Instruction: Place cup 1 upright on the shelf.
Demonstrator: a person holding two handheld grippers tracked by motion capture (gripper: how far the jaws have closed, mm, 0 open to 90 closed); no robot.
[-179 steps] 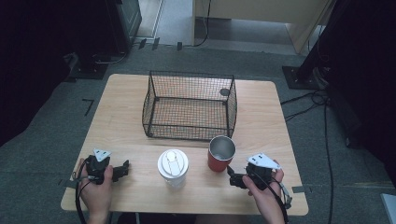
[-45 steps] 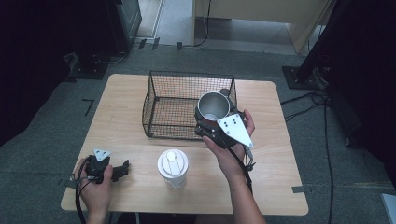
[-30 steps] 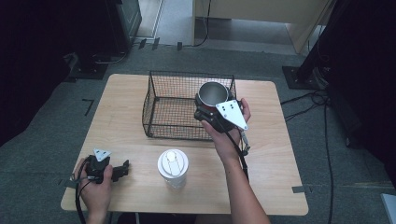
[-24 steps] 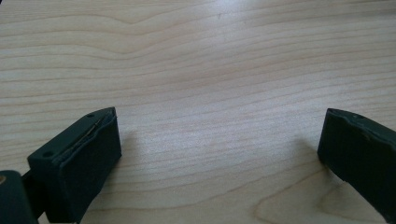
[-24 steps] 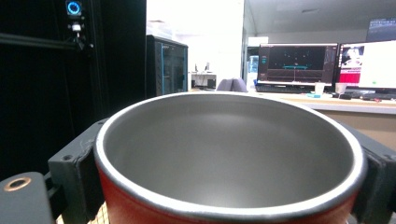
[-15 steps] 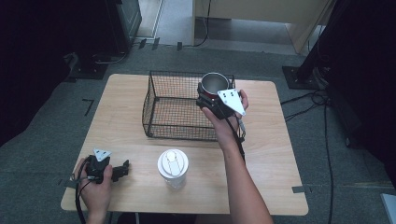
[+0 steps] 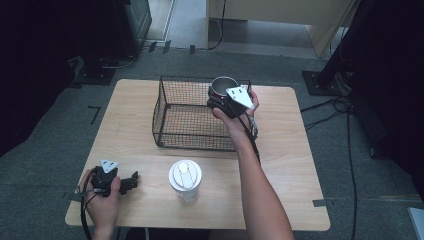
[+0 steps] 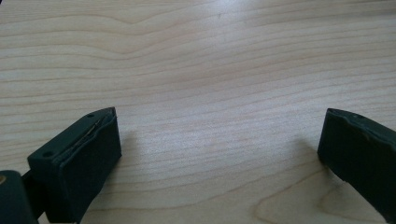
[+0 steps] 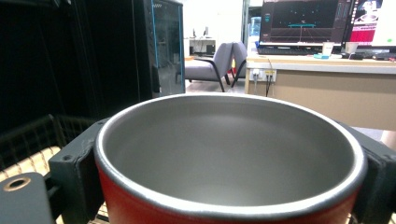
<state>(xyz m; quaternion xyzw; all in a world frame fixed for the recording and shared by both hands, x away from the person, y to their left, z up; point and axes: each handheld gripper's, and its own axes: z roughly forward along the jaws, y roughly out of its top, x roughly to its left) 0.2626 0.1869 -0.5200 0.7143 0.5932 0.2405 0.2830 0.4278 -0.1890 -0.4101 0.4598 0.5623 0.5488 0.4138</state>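
Observation:
A red cup with a bare metal inside [image 7: 223, 86] [image 9: 229, 154] is held upright over the far right corner of the black wire basket [image 7: 186, 114]. My right gripper [image 7: 220, 100] [image 9: 229, 191] is shut on it, one black jaw on each side of the cup's wall. The basket's wire [image 9: 32, 135] is low at the left of the right gripper view. My left gripper [image 7: 131, 181] [image 8: 219, 140] rests near the table's front left edge, its jaws wide open over bare wood with nothing between them.
A clear tumbler with a white lid [image 7: 185, 176] stands on the wooden table [image 7: 300, 165] in front of the basket, between the two arms. The right forearm [image 7: 255, 175] reaches across the table's right half. Cables and stands lie on the floor around.
The right gripper has carried the cup farther back over the basket's far right corner and a little lower. The left gripper has stayed in place.

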